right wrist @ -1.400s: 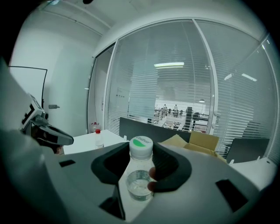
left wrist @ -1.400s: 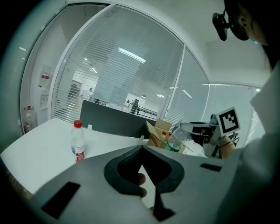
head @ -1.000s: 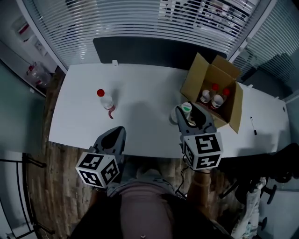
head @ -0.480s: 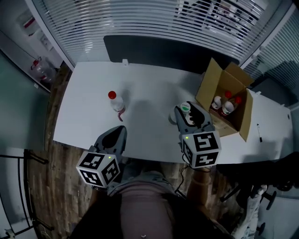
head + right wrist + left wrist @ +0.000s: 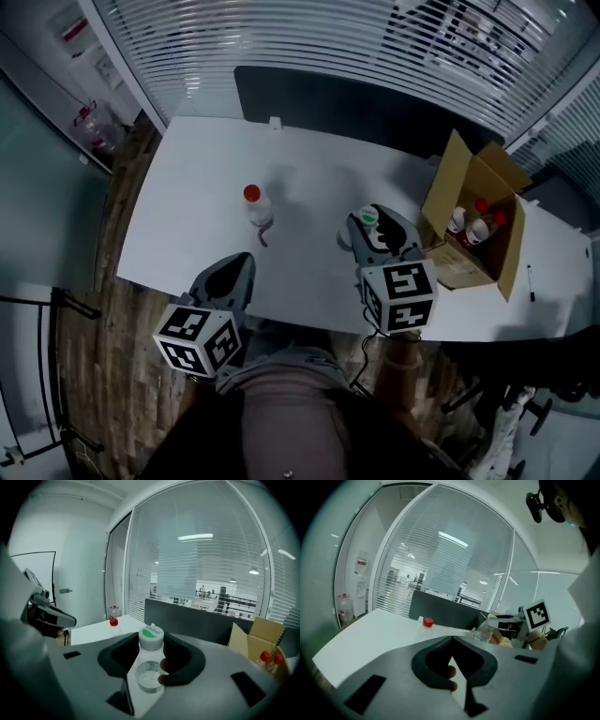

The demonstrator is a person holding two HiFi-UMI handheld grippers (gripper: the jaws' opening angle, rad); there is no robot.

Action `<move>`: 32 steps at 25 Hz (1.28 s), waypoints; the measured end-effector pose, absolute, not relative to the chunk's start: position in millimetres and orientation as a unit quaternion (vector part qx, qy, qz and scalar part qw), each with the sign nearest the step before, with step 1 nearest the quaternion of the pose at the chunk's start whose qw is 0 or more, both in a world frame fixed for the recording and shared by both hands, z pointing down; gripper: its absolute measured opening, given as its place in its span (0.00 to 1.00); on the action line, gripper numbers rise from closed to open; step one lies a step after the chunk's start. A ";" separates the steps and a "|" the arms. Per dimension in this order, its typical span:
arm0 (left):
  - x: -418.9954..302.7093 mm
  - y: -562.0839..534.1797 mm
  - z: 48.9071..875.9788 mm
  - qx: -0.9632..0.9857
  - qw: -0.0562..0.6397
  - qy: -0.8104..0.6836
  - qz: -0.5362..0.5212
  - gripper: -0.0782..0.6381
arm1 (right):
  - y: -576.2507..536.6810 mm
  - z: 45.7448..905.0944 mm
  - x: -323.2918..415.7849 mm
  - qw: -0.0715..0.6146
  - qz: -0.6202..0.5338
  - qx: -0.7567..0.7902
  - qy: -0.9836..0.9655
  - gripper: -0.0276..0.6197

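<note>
Green-capped bottle (image 5: 149, 670): clear plastic, upright, clamped at the body between both jaws of the right gripper (image 5: 374, 228), cap standing proud of the dark jaw pads. Located over the white table (image 5: 187, 202), toward its near edge, a little right of centre in the head view. Whether resting on the tabletop or lifted clear of it: not readable. Right gripper therefore closed around the bottle. Left gripper (image 5: 232, 272): jaws pressed together at the tips, nothing between them, sitting at about 7 o'clock in the head view by the table's near edge. Red-capped bottle (image 5: 255, 208): upright on the table, at 1 o'clock from the left gripper and at 9 o'clock from the green-capped bottle, well apart from both grippers, untouched. Cardboard box (image 5: 437, 208): flaps open, on the table at 3 o'clock from the right gripper, near it but not touching. Two more bottles with red caps (image 5: 480, 205) standing inside the box. Dark panel (image 5: 356, 103): along the table's far edge at 12 o'clock, slatted blinds (image 5: 309, 37) behind it.
</note>
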State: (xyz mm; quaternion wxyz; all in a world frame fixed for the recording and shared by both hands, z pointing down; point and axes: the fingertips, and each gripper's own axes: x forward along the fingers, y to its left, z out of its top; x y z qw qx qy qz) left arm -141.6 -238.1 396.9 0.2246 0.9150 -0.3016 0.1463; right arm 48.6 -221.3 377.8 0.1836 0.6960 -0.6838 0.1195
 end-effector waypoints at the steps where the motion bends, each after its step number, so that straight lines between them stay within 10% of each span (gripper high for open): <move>1: -145.1 -241.1 397.7 0.914 0.225 -0.304 0.147 0.12 | -225.9 379.2 45.2 0.184 0.120 0.694 -0.686 0.31; 32: -220.2 -287.4 417.9 0.886 0.234 -0.368 0.160 0.12 | -310.3 442.0 -29.7 0.207 0.129 0.634 -0.733 0.31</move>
